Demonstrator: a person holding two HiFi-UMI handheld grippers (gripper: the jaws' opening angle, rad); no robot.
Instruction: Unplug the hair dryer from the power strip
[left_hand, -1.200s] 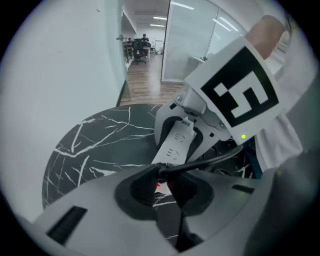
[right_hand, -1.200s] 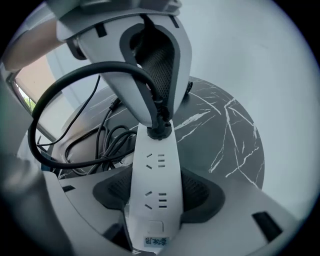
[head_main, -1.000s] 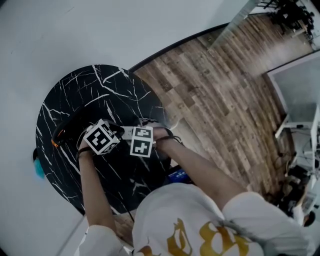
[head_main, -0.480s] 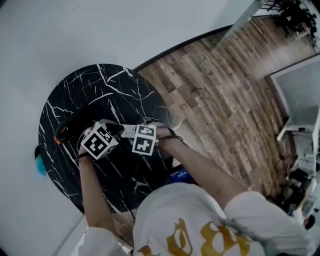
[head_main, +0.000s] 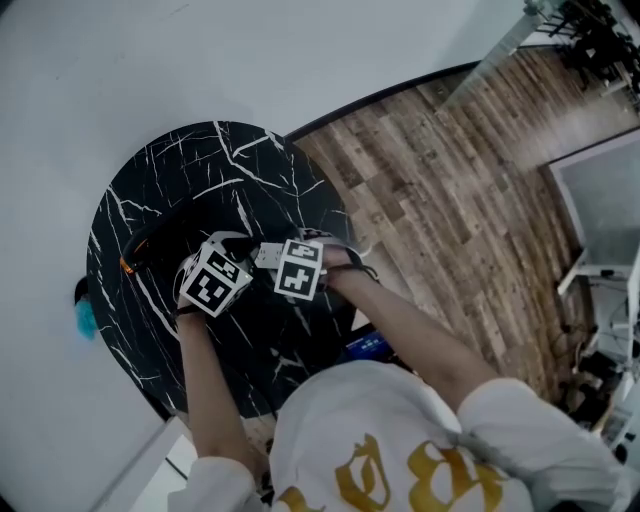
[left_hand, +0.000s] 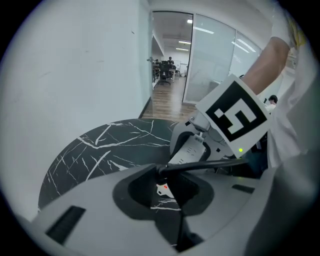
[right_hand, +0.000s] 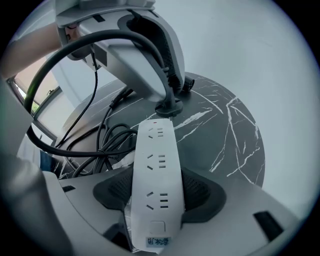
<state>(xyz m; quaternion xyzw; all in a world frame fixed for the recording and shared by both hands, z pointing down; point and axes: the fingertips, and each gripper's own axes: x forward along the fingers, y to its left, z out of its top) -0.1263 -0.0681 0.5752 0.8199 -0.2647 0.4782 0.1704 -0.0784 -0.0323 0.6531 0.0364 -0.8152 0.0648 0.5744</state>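
Note:
A white power strip (right_hand: 155, 175) lies lengthwise between the jaws of my right gripper (right_hand: 155, 197), which is shut on it over the black marble table (head_main: 250, 165). At the strip's far end, by its red light, sits the black plug (right_hand: 170, 107). My left gripper (left_hand: 167, 179) is shut on that plug, and the plug's cable (left_hand: 210, 164) runs off to the right. I cannot tell whether the pins are still in the socket. In the head view both marker cubes (head_main: 213, 281) sit side by side. The black hair dryer (head_main: 160, 238) lies just left of them.
Loose black cables (right_hand: 97, 137) are coiled on the table left of the strip. A teal object (head_main: 86, 319) hangs at the table's left edge. A white wall curves behind the table, and wood floor (head_main: 450, 190) spreads to the right.
My left gripper has tilted a little while staying on the plug. The right gripper has kept still on the strip. The head view has shifted slightly.

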